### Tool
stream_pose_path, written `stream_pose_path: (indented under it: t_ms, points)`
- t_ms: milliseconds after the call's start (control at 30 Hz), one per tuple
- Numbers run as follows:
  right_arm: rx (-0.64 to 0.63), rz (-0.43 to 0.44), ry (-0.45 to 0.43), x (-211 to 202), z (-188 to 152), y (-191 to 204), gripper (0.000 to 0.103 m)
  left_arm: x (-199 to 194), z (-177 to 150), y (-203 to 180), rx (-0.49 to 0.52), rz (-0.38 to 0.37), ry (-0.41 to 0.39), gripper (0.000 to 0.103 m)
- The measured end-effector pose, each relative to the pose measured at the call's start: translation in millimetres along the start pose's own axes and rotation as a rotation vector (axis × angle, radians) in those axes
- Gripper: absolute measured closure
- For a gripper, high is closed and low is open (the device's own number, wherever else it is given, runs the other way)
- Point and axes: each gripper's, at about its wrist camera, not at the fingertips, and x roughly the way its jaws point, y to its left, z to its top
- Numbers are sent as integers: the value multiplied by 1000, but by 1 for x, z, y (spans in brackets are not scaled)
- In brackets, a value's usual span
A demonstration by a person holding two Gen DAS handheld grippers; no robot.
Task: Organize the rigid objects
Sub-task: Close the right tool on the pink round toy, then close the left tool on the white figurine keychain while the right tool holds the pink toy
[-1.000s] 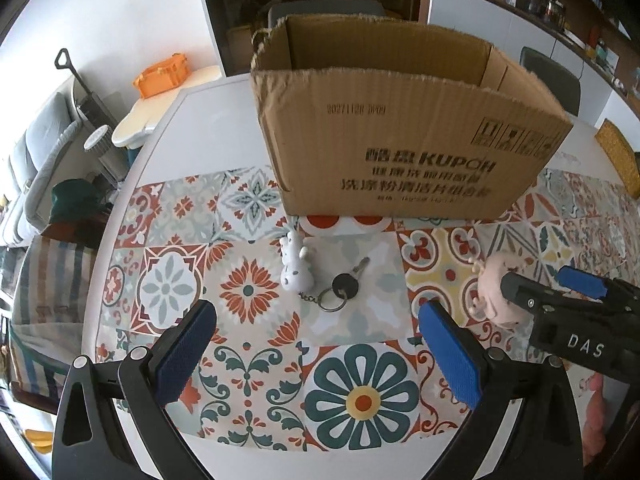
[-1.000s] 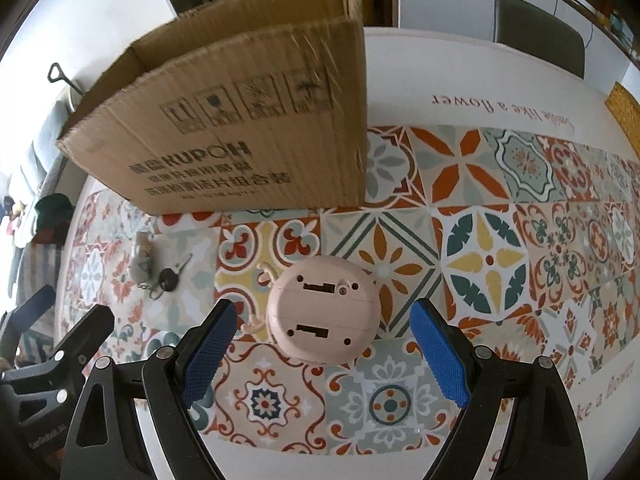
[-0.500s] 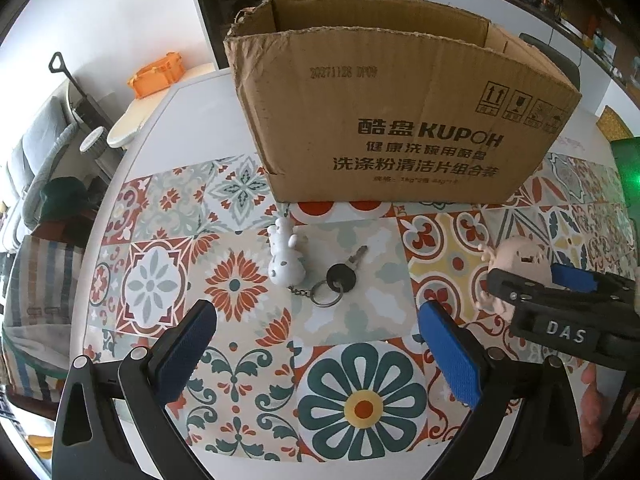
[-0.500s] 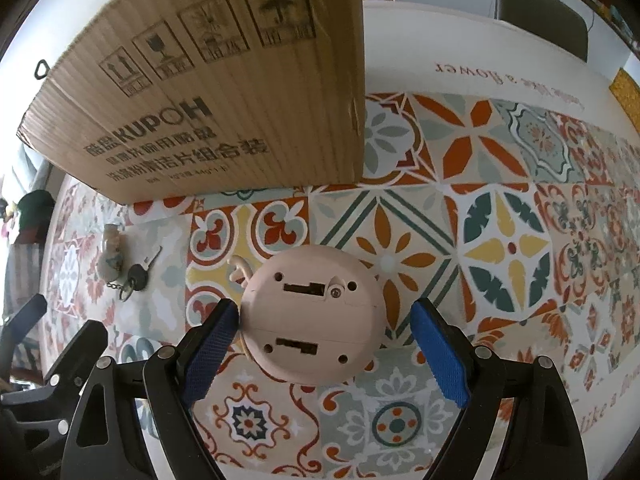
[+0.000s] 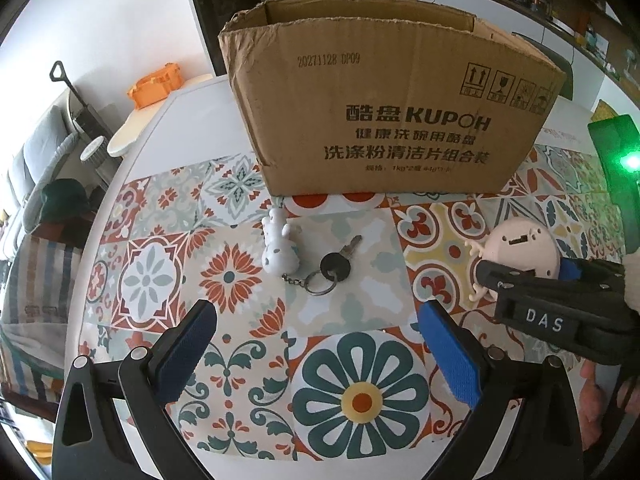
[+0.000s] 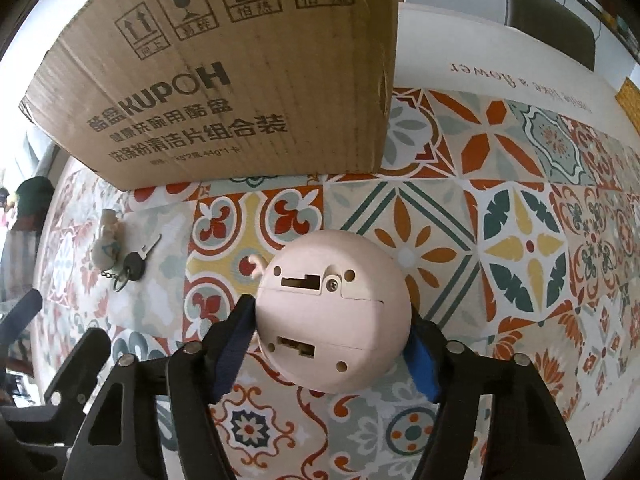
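A round pink toy [image 6: 332, 300] lies underside up on the patterned tablecloth [image 6: 520, 248], in front of the cardboard box [image 6: 240, 80]. My right gripper [image 6: 332, 328] is closing around it, and both blue pads [image 6: 232, 352] touch its sides. In the left wrist view the toy [image 5: 520, 248] shows at the right with the right gripper [image 5: 524, 270] on it. A white figurine keychain [image 5: 278, 248] with a black-headed key [image 5: 338, 262] lies near the box [image 5: 392, 112]. My left gripper [image 5: 316, 320] hovers open just short of the keychain, holding nothing.
The tall box is open at the top and stands at the back of the round table. An orange object [image 5: 154, 86] sits on a side table at the far left. A dark chair [image 6: 548, 12] stands behind the table. A hand [image 5: 600, 392] shows at the lower right.
My right gripper came down over the pink toy and its jaws drew in from wide apart onto the toy's sides. The left gripper stayed about where it was, still open.
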Motion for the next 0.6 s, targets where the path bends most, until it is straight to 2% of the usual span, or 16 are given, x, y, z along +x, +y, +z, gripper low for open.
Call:
stream_pose_path:
  t_ms: [167,400,600]
  points:
    - [5,10,-15,-2,-7,5,36,-3,-3,3,-9,18,-31,0]
    - [16,40,-29,-27,-15,-11,36,-8,-4,12,-6,58,-88,1]
    - [-8,89,-66,-48,-15,-1,36,2,1,25,-18,59,-96,12]
